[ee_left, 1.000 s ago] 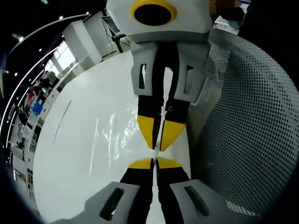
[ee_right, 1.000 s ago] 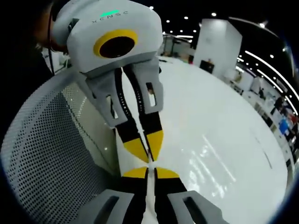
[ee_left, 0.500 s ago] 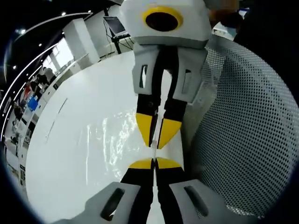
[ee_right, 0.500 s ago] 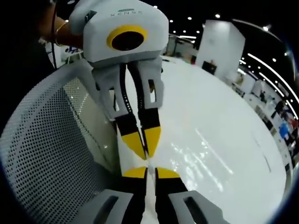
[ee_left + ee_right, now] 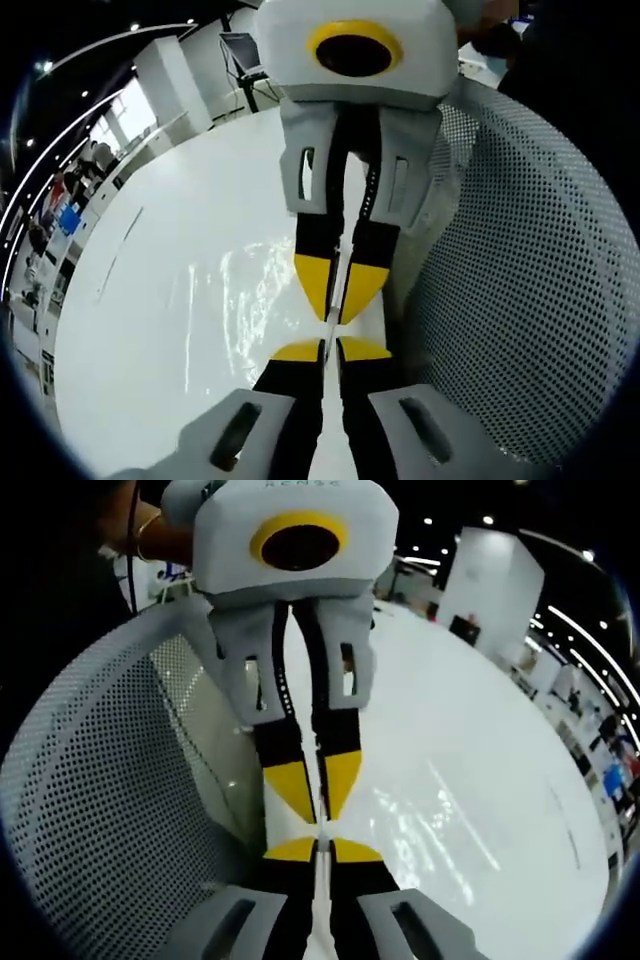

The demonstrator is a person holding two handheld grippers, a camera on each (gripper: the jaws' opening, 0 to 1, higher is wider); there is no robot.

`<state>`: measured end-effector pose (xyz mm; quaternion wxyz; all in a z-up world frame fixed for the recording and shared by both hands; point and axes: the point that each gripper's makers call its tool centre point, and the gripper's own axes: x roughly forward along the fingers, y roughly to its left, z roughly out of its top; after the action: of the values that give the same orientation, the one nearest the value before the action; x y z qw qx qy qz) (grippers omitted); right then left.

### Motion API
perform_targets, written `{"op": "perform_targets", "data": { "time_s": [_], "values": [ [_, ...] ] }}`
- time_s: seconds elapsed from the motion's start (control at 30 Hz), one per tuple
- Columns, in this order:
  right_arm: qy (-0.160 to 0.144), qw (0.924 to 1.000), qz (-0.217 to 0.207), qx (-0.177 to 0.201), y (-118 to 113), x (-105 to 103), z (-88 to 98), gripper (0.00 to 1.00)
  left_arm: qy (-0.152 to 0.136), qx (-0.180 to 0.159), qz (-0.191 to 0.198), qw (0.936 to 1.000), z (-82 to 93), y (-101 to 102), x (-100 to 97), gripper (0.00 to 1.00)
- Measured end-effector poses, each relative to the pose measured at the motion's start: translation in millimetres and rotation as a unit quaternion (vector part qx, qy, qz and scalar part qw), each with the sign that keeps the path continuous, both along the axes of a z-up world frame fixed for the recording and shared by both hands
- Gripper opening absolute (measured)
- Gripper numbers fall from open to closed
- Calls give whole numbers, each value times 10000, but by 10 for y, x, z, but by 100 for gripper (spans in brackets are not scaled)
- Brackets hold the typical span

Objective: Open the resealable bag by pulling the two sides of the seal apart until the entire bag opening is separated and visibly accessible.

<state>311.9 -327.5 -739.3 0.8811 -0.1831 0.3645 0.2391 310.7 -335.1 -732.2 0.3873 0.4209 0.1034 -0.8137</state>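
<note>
- Left gripper view: the left gripper [image 5: 330, 348] has its yellow-tipped jaws pressed together on a thin clear film, one side of the resealable bag [image 5: 255, 300]. The right gripper [image 5: 340, 290] faces it tip to tip, clamped on the opposite side. I judge this opposed hold is meant to let the two sides of the seal be drawn apart.
- The bag is glossy, crinkled transparent plastic hanging over the smooth white table [image 5: 150, 330]. A perforated white mesh basket [image 5: 520, 300] curves just beside the grippers.
- Right gripper view: the right gripper [image 5: 315, 848] pinches the bag's thin edge [image 5: 320, 810]. The left gripper [image 5: 320, 785] meets it from above, likewise closed, with the basket [image 5: 110, 820] beside them and the table [image 5: 480, 810] beyond. The seal is not yet visibly parted.
</note>
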Motion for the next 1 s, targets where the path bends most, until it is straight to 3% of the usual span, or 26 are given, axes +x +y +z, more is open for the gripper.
{"op": "perform_targets", "data": {
  "time_s": [0.2, 0.6, 0.67, 0.77, 1.0],
  "values": [
    [24, 9999, 79, -79, 11, 3, -22, 0, -134, 23, -150, 9998, -20, -12, -22, 0],
    [12, 9986, 375, -367, 21, -1, -14, 0, -279, -104, -284, 9992, -5, -13, -60, 0],
    [32, 9965, 613, -573, 22, -4, -17, 0, -267, -123, -295, 9991, 4, -17, -71, 0],
    [47, 9958, 645, -649, 7, -3, -13, 0, -383, -177, -256, 9988, 15, -30, -70, 0],
    [21, 9961, 612, -634, -37, 5, 30, 0, -189, -295, -60, 9994, 73, -63, -36, 0]
  ]
}}
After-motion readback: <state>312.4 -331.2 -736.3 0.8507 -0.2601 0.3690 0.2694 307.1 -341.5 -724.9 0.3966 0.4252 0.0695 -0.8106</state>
